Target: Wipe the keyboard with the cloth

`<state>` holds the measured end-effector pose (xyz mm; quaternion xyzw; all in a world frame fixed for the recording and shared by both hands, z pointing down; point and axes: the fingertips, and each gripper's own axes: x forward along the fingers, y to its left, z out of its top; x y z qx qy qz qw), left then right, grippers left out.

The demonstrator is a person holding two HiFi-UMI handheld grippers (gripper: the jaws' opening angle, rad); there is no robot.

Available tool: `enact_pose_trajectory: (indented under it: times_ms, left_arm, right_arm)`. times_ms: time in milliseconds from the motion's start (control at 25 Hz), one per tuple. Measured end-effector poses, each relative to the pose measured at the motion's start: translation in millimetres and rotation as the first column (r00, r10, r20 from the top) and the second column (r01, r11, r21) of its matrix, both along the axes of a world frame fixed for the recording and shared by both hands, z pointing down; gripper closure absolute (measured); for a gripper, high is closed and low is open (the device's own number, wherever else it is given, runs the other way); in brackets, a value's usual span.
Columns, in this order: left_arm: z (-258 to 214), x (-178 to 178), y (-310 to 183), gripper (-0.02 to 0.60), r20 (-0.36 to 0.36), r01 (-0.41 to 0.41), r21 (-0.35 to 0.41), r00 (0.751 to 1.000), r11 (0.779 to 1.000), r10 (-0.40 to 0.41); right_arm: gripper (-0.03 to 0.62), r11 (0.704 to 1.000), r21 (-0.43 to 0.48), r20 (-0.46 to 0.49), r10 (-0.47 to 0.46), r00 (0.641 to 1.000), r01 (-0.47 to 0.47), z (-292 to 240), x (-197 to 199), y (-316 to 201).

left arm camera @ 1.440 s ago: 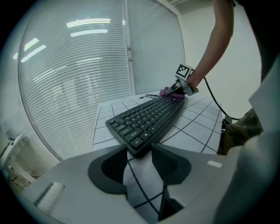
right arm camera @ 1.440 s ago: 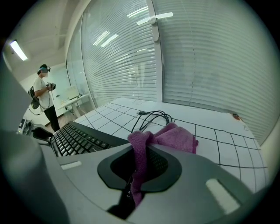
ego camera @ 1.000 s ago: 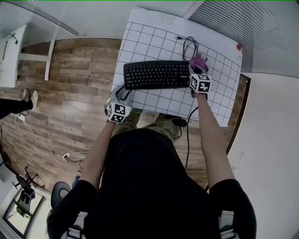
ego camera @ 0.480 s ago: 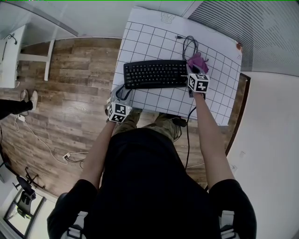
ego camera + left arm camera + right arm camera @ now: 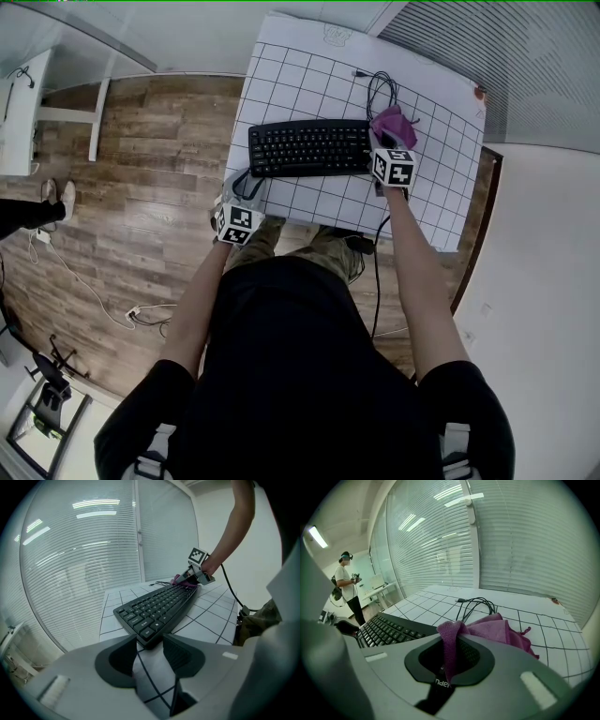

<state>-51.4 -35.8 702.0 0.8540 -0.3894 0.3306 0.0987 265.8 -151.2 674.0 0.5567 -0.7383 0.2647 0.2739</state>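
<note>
1. The left gripper (image 5: pixel 150 641) sits at the near left edge of the gridded table (image 5: pixel 309 84), where it was a second ago. The right gripper (image 5: pixel 451 643) has edged slightly left toward the right end of the keyboard (image 5: pixel 157 609), taking the cloth (image 5: pixel 492 629) with it.
2. The left gripper's jaws stand apart with nothing between them. The black keyboard's near left corner lies just past their tips.
3. The right gripper's jaws are clamped on a narrow fold of the cloth. The gripper is at the keyboard's right end, well apart from the left gripper.
4. The rest of the cloth spills beyond those jaws onto the table, just right of the keyboard's far right corner.
5. The cloth is purple, soft-looking and crumpled into a loose heap, with a small tag of fabric sticking out at its right edge.
6. Farther off, a black cable (image 5: pixel 476 604) lies in loops on the table just behind the cloth.
</note>
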Motion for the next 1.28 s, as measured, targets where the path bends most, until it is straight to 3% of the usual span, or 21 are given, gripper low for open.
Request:
enact_pose_trajectory:
  times_ms: [1280]
  left_arm:
    - [-1, 1, 0, 0.430, -0.017, -0.011, -0.003, 1.000, 1.000, 0.011]
  right_arm:
    - [0.554, 0.998, 0.002, 0.002, -0.059, 0.998, 0.059, 2, -50, 7]
